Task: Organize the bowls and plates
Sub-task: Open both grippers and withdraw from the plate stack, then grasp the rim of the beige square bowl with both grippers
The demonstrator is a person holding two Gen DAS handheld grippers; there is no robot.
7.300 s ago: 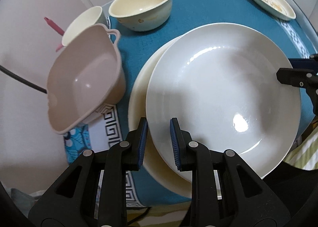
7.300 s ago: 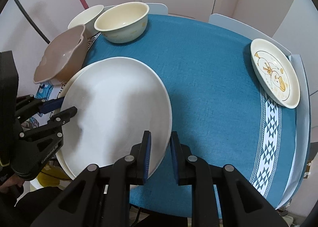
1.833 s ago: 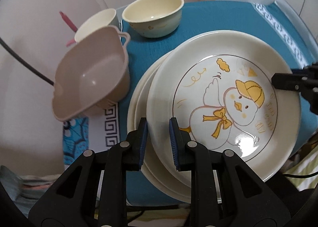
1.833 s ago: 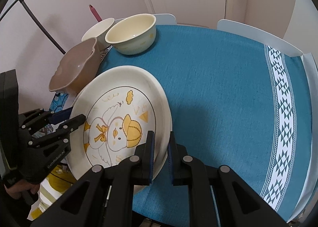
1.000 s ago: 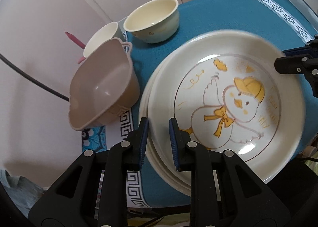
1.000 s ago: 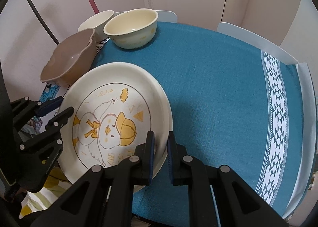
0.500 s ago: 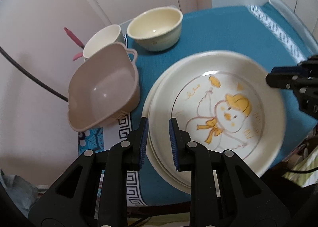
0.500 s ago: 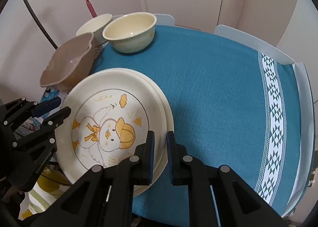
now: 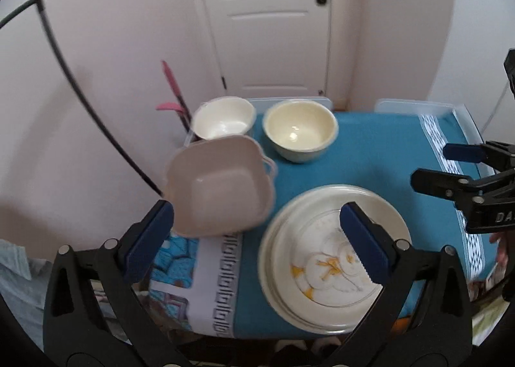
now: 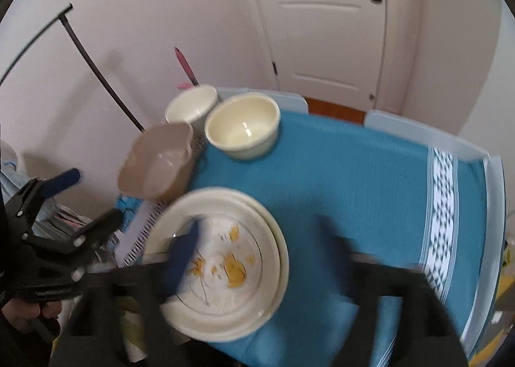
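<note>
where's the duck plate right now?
The duck plate sits on top of the plate stack at the near edge of the blue tablecloth, right of the taupe square bowl, nearer than the cream bowl.

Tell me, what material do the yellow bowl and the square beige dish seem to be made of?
The yellow bowl looks like glazed ceramic: a bright highlight sits in its bottom and its wall is thick. The square beige dish looks more like matte plastic or melamine: dull surface, thin moulded rim with small handles. Neither is certain from the look alone.
</note>
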